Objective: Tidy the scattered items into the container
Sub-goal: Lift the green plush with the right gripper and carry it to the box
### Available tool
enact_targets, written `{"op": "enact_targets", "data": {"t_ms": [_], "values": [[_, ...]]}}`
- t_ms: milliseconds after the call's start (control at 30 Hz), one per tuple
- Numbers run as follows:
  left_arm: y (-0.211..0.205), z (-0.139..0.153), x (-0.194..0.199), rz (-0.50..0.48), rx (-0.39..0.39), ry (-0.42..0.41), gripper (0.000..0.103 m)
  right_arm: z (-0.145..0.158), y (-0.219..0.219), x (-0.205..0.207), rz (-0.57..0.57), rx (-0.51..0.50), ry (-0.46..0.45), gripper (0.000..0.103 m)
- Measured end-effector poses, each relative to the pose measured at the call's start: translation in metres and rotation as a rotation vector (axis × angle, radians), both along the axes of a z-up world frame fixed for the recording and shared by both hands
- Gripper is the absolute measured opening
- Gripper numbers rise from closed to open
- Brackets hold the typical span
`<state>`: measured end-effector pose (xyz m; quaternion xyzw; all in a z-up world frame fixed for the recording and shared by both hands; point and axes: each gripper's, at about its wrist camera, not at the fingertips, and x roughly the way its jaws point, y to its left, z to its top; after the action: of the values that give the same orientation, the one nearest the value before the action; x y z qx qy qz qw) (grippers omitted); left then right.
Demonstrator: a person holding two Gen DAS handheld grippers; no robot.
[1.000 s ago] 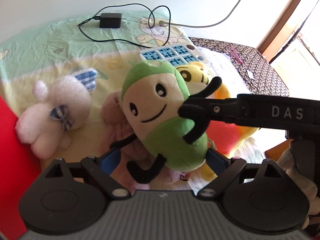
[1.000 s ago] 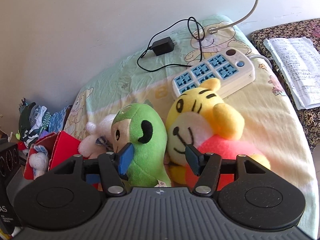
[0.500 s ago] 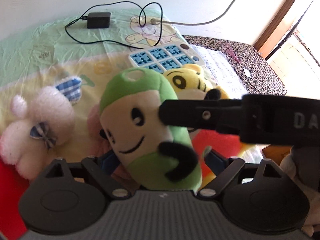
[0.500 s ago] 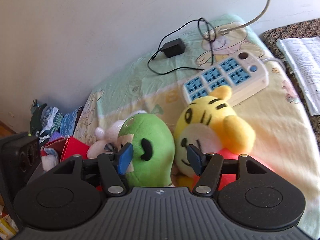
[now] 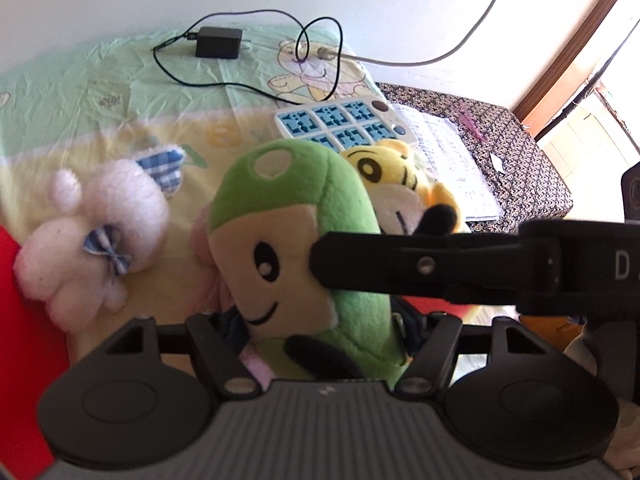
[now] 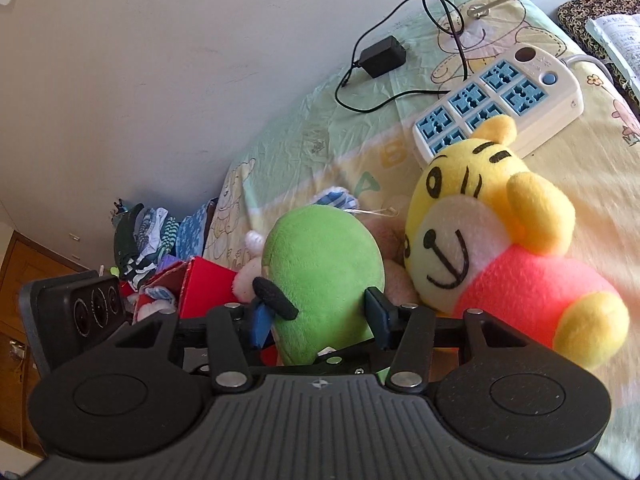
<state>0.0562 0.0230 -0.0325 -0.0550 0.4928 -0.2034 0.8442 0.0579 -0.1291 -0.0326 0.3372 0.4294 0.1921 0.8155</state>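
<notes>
Both grippers had just closed in on the green plush toy [image 5: 304, 240] over the bed.

The bed sheet [image 5: 100, 92], pale green and yellow with bear prints, carried everything. On it lay the yellow tiger plush [image 6: 492, 240] in its pink top, just beside the green toy, and a white bunny plush [image 5: 96, 240] further off. Behind the tiger sat the white power strip [image 6: 532, 92] and, nearer the wall, a black adapter [image 5: 219, 43] with its cord. The red container [image 6: 204, 284] stood at the bed's edge. The left gripper [image 5: 320, 332] pressed the toy's lower body between its pads. The right gripper [image 6: 320, 320] squeezed the same toy from behind, one finger [image 5: 400, 266] crossing its face.
</notes>
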Motion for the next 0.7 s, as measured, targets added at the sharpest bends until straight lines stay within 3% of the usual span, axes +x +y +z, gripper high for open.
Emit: {"op": "enact_targets", "data": {"t_ms": [400,700], "values": [[0.001,0.02,-0.063,-0.024,0.027,-0.018,0.069,0.017,0.013,-0.05,0.069,-0.011,-0.026,0.052],[0.023,0.012,-0.119,0.017,0.063,0.022,0.069,0.003,0.04,-0.08,0.167,0.024,0.022,0.052]]}}
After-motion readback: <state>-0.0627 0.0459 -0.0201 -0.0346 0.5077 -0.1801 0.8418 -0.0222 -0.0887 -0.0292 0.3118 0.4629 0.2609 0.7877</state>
